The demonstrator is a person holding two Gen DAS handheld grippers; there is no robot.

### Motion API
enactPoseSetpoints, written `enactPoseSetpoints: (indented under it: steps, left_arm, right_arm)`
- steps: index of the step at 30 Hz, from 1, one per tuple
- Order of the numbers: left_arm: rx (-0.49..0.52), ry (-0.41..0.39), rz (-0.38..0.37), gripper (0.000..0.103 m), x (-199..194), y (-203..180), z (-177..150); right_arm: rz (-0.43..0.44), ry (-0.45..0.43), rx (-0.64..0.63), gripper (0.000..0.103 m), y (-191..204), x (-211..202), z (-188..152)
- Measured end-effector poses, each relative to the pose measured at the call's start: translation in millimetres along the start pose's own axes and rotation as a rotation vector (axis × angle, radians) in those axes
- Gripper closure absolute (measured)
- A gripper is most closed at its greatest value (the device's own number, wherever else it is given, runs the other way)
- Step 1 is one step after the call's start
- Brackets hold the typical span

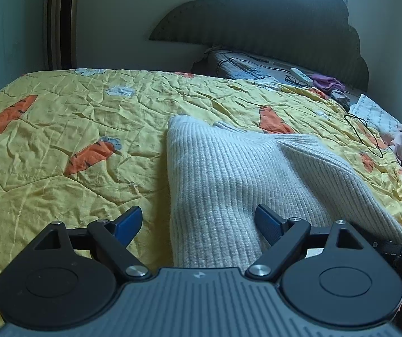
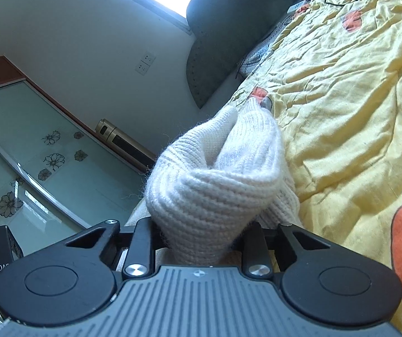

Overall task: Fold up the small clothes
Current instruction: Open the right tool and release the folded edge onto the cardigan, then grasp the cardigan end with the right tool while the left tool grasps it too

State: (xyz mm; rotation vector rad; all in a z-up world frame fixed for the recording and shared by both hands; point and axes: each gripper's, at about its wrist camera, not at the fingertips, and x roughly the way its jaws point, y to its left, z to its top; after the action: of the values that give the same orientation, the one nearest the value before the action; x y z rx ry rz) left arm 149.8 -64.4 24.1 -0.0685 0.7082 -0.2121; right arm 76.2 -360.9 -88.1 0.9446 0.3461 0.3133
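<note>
A white ribbed knit sweater [image 1: 229, 174] lies on the yellow carrot-print quilt [image 1: 60, 129], partly folded, with a raised fold running toward the right. My left gripper [image 1: 198, 224] is open just above the sweater's near edge; its blue pads straddle the knit without holding it. In the right wrist view my right gripper [image 2: 201, 238] is shut on a bunched part of the sweater [image 2: 217, 179] and holds it lifted above the quilt [image 2: 355, 112]. The right fingertips are hidden in the knit.
A dark cloud-shaped headboard [image 1: 271, 19] stands at the far end. Glasses [image 1: 296, 81], a white remote [image 1: 300, 73], purple cloth [image 1: 328, 82] and a black cable [image 1: 363, 134] lie at the far right. A glass wardrobe door [image 2: 18, 154] stands to the left.
</note>
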Motion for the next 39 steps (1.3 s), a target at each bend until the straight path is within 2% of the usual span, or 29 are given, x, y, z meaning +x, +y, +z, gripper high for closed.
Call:
enactPoseSetpoints:
  steps: [4, 5, 8, 12, 14, 18, 19, 20, 25, 27, 28, 29, 30, 31, 32, 34, 37, 39]
  left_arm:
    - [0.019, -0.009, 0.011, 0.015, 0, -3, -2]
    - [0.024, -0.013, 0.014, 0.015, -1, -3, -2]
    - [0.044, -0.03, 0.024, 0.015, -4, -5, -4]
    - [0.079, -0.067, 0.04, 0.015, -10, -8, -7]
    - [0.1, -0.089, 0.051, 0.015, -13, -11, -9]
    - [0.156, -0.118, 0.078, 0.015, -17, -20, -13]
    - [0.165, -0.119, 0.081, 0.015, -18, -21, -14]
    - [0.172, -0.118, 0.082, 0.015, -17, -22, -15]
    - [0.174, -0.121, 0.083, 0.015, -20, -21, -15]
    - [0.175, -0.123, 0.086, 0.015, -21, -20, -16]
    - [0.175, -0.124, 0.087, 0.015, -22, -20, -16]
    - [0.177, -0.127, 0.087, 0.015, -22, -20, -16]
    - [0.181, -0.131, 0.088, 0.015, -22, -20, -17]
    - [0.185, -0.136, 0.093, 0.015, -22, -21, -17]
    - [0.189, -0.141, 0.097, 0.015, -22, -21, -16]
    - [0.204, -0.156, 0.102, 0.015, -23, -23, -15]
    - [0.246, -0.158, 0.113, 0.013, -20, -27, -18]
    - [0.259, -0.15, 0.118, 0.013, -16, -28, -22]
  right_arm:
    - [0.016, 0.016, 0.036, 0.076, -6, 0, 2]
    - [0.014, 0.024, 0.058, 0.068, -9, -1, 2]
    - [0.015, 0.049, 0.09, 0.06, -12, -9, 4]
    - [0.002, 0.049, 0.062, 0.052, -12, -35, 8]
    - [-0.044, 0.016, 0.032, 0.044, -9, -52, 14]
    - [-0.201, -0.134, -0.122, 0.041, 19, -71, 33]
    - [-0.209, -0.153, -0.165, 0.041, 27, -70, 39]
    - [-0.199, -0.145, -0.193, 0.04, 34, -65, 46]
    - [-0.11, 0.101, -0.212, 0.04, 45, 7, 88]
    - [-0.112, 0.196, -0.182, 0.042, 42, 38, 97]
    - [-0.101, 0.243, -0.156, 0.047, 38, 50, 99]
    - [-0.07, 0.296, -0.118, 0.058, 34, 61, 99]
    - [-0.048, 0.327, -0.077, 0.063, 30, 69, 97]
    - [-0.039, 0.347, -0.059, 0.077, 28, 75, 94]
    - [-0.05, 0.346, -0.083, 0.082, 30, 78, 92]
    - [-0.097, 0.31, -0.215, 0.083, 49, 75, 90]
    - [-0.183, 0.206, -0.522, 0.086, 91, 66, 85]
    - [-0.216, 0.194, -0.593, 0.087, 97, 68, 86]
